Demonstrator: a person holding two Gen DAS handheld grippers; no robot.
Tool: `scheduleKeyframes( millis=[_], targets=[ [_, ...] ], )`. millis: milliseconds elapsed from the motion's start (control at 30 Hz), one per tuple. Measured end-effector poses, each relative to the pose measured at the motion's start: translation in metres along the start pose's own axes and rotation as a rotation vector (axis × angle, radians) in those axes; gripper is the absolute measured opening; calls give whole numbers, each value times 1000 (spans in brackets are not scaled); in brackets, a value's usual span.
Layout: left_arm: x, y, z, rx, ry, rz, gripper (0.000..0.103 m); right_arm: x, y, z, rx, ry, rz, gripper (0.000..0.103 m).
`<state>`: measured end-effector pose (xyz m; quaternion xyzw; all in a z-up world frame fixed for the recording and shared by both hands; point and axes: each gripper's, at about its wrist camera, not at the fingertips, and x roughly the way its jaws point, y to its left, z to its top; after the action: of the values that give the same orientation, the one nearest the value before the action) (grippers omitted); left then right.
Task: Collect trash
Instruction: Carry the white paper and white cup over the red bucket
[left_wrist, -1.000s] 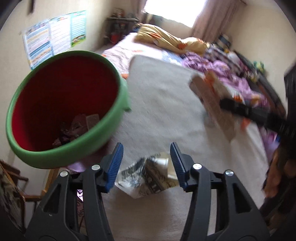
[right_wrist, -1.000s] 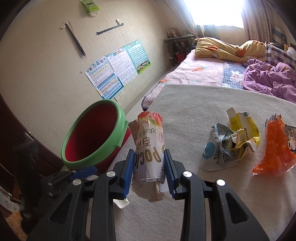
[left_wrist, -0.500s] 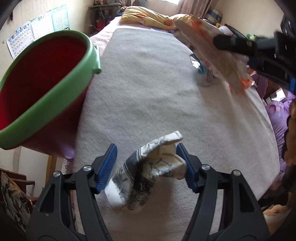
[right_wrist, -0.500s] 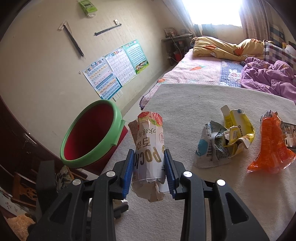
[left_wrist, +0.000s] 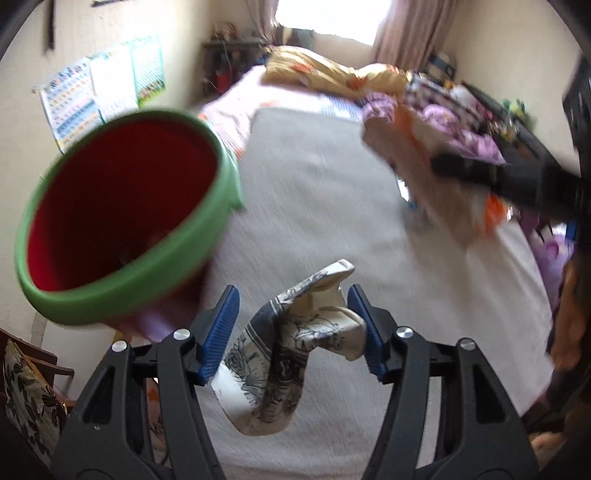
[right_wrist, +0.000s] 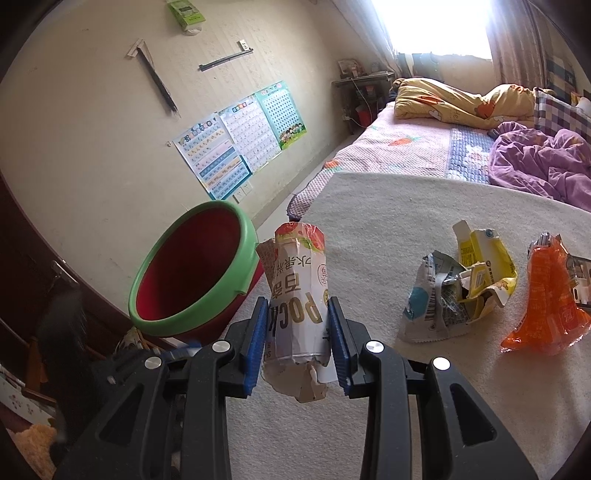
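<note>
1. Grey-white carpeted surface (right_wrist: 388, 236) fills the lower right of the right wrist view, with a bed (right_wrist: 413, 144) beyond it.
2. Red bucket with a green rim (right_wrist: 192, 277) sits left of centre, at the surface's edge.
3. Right gripper (right_wrist: 297, 332) clamps an upright Pocky-printed wrapper (right_wrist: 297, 295).
4. Left gripper (left_wrist: 293, 328) has a crumpled black-and-white wrapper (left_wrist: 291, 350) between its blue pads (left_wrist: 221, 328); the jaws stand wide and whether they pinch it is unclear.
5. Crumpled yellow and silver packets (right_wrist: 458, 291) and an orange packet (right_wrist: 546, 299) lie at right.

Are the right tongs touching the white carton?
Touching. The right wrist view shows both blue pads of the right tongs pressed against the sides of the white carton, held clear of the blanket.
</note>
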<state>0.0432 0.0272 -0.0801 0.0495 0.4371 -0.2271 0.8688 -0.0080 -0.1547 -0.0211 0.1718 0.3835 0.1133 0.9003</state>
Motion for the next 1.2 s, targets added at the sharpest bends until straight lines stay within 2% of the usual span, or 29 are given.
scheduleKeyframes(
  millis=[167, 367, 867, 1200],
  targets=[
    [-16, 9, 21, -23, -80, 24, 59, 1, 6, 0, -9, -1, 6, 32],
    [-26, 13, 33, -33, -125, 32, 58, 2, 7, 3, -14, -4, 3, 32],
    [-31, 25, 33, -56, -136, 52, 59, 17, 20, 4, -22, 9, 11, 32],
    [-29, 54, 36, -81, -143, 89, 59, 32, 31, 6, -27, 23, 23, 32]
  ],
)
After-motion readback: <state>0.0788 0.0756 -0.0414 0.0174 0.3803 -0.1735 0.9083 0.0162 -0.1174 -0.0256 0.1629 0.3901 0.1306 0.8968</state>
